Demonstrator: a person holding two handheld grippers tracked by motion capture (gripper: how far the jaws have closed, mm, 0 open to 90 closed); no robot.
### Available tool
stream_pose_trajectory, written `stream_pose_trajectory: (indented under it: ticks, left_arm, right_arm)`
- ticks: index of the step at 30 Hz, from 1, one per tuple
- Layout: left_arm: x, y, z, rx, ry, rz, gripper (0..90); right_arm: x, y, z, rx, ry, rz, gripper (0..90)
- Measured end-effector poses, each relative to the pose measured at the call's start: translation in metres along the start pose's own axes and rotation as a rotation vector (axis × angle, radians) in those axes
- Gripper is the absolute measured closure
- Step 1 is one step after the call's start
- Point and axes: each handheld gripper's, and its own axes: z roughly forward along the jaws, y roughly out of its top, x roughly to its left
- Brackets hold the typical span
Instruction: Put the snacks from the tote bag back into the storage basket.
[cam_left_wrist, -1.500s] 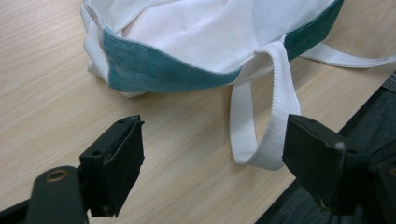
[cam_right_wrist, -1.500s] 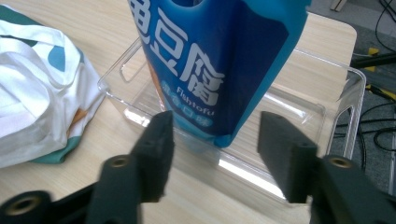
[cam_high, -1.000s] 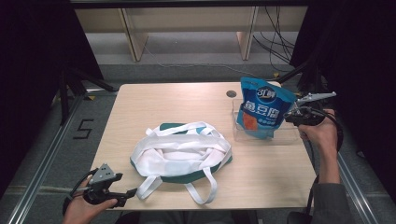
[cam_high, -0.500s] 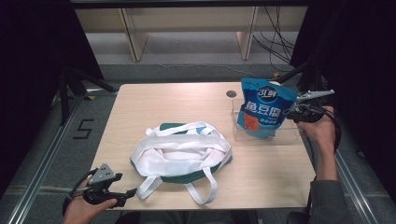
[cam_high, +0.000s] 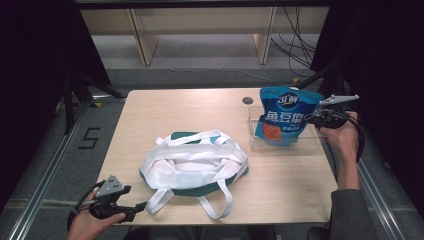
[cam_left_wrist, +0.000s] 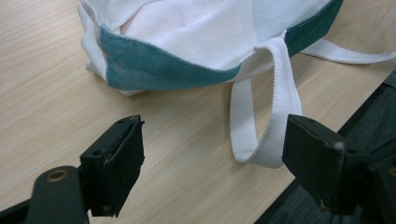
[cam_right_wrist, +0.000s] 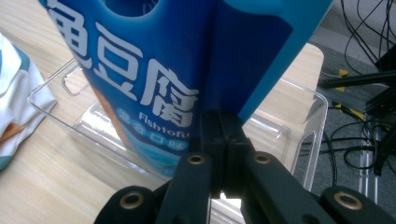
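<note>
right claw (cam_high: 311, 118): clamped on blue snack bag (cam_high: 282, 116), bag upright over clear bin (cam_high: 310, 146)
left claw (cam_high: 137, 209): jaws wide apart, empty, near tote bag (cam_high: 195, 162) strap at surface (cam_high: 280, 190) edge

A light wooden surface (cam_high: 165, 115) stands on grey floor (cam_high: 210, 75). Black curtains (cam_high: 30, 75) close the left and right sides. At the far end, pale wooden shelf legs (cam_high: 142, 42) rise from the floor, with black cables (cam_high: 295, 45) trailing at the far right. A "5" marking (cam_high: 89, 138) lies on the left floor.
</note>
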Motion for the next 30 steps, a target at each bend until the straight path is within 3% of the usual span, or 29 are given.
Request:
stream_pose_trajectory:
  ticks: [3, 4, 8, 14, 15, 19, 20, 21, 22, 23, 26, 29, 30]
  left_arm:
    - [0.001, 0.000, -0.001, -0.003, 0.001, 0.018, 19.8]
    - [0.001, 0.000, -0.001, -0.001, 0.000, 0.015, 19.8]
    - [0.000, 0.000, 0.000, 0.001, 0.002, 0.004, 19.8]
    - [0.001, 0.000, -0.001, 0.001, 0.000, 0.020, 19.8]
    - [0.002, 0.001, -0.003, 0.014, -0.001, 0.040, 19.8]
    - [0.002, 0.001, -0.003, 0.015, 0.000, 0.039, 19.8]
    - [0.001, 0.000, -0.002, 0.003, 0.002, 0.009, 19.8]
    - [0.001, 0.000, -0.002, 0.003, 0.002, 0.009, 19.8]
    - [0.000, 0.000, -0.001, -0.009, -0.003, 0.000, 19.8]
    - [0.002, 0.000, -0.003, 0.011, -0.006, 0.023, 19.8]
    - [0.001, 0.000, -0.003, 0.009, -0.005, 0.022, 19.8]
    - [0.001, 0.000, -0.003, 0.006, -0.001, 0.025, 19.8]
    - [0.000, 0.000, -0.002, -0.018, 0.001, 0.014, 19.8]
  right_arm:
    - [-0.001, 0.000, 0.000, 0.003, 0.004, 0.000, 90.0]
    - [-0.004, 0.000, 0.000, 0.015, 0.000, -0.035, 90.0]
    - [-0.005, 0.001, 0.003, -0.007, -0.005, 0.005, 90.0]
    - [-0.008, -0.001, 0.005, 0.020, -0.004, -0.013, 90.0]
    - [-0.007, -0.002, 0.004, 0.017, -0.006, -0.012, 88.2]
    - [-0.003, -0.002, 0.000, 0.021, -0.009, 0.009, 86.6]
    - [-0.001, -0.002, -0.004, 0.011, -0.008, 0.018, 85.0]
    - [-0.001, -0.002, -0.004, 0.011, -0.008, 0.018, 85.0]
    - [-0.002, -0.002, -0.004, -0.010, -0.009, -0.011, 83.9]
    - [0.004, 0.000, -0.009, 0.005, -0.005, 0.030, 81.5]
    - [0.007, 0.001, -0.010, -0.020, -0.008, 0.030, 78.5]
    - [0.016, 0.003, -0.014, -0.025, -0.010, 0.072, 72.2]
    - [0.017, 0.003, -0.013, -0.041, -0.017, 0.042, 70.9]
